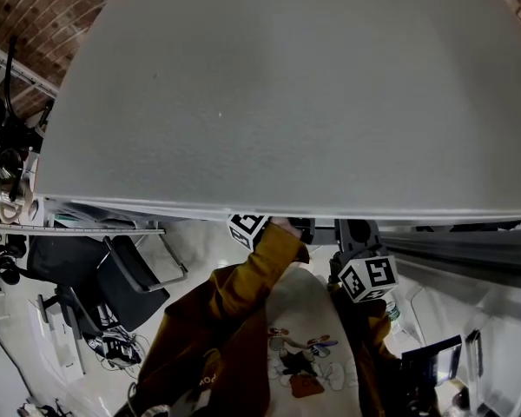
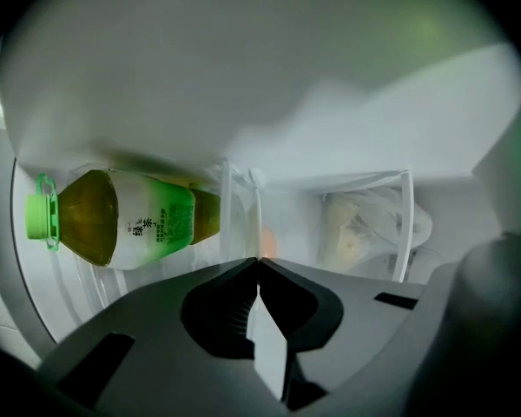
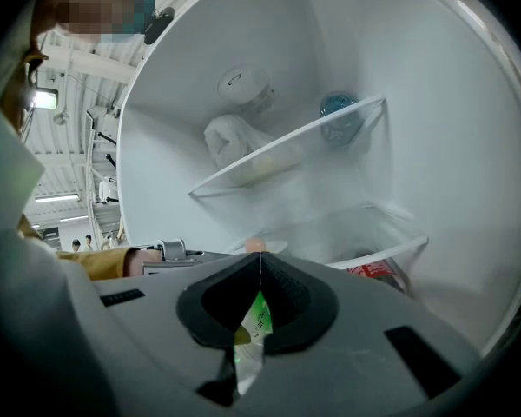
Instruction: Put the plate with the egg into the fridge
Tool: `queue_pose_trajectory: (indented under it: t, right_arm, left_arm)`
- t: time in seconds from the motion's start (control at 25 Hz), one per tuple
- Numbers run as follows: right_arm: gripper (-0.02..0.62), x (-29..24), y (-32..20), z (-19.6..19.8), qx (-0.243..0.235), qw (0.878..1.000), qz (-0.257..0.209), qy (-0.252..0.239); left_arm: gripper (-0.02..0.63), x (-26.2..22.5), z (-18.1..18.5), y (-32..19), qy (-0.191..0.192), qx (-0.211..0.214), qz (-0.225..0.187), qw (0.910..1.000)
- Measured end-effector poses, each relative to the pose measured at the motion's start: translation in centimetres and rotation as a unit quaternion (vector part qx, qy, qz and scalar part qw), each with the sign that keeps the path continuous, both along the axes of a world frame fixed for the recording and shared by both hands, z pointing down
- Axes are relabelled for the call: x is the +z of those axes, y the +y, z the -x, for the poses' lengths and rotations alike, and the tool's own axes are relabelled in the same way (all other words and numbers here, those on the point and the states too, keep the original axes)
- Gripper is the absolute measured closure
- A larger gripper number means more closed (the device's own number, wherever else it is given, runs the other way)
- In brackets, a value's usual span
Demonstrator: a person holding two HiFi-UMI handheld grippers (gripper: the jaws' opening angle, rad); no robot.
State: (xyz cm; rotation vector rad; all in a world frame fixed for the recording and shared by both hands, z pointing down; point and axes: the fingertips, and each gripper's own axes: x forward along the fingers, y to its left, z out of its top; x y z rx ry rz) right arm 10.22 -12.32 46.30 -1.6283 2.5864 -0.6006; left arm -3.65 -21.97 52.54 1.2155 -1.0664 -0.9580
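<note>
Left gripper clamped the plate, egg aboard; right gripper sat closed, empty. Setting it level on the shelf mattered.

The person wore a mustard-brown sleeve over a white shirt printed with cartoon figures (red and blue). The left gripper and right gripper were grey, with black ribbed pads and black-and-white marker cubes.

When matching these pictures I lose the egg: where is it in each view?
Head view: not in it.
Left gripper view: egg at centre, just past the left gripper's tips.
Right gripper view: centre, on the plate, just above the right gripper's tips.
Shared landmark: the white bag on a shelf, in both gripper views.
</note>
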Motion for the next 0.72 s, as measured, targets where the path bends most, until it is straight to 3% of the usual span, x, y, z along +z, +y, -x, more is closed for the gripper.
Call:
queue_pose_trajectory:
  t: [0.44, 0.72]
  right_arm:
    - [0.589, -0.44, 0.01, 0.52, 0.001, 1.0, 0.0, 0.0]
    - [0.589, -0.3, -0.1, 0.33, 0.001, 1.0, -0.001, 0.0]
  left_arm:
    - [0.591, 0.68, 0.31, 0.64, -0.005, -0.001, 0.042, 0.9991]
    - [0.588, 1.05, 0.01, 0.46, -0.008, 0.002, 0.045, 0.999]
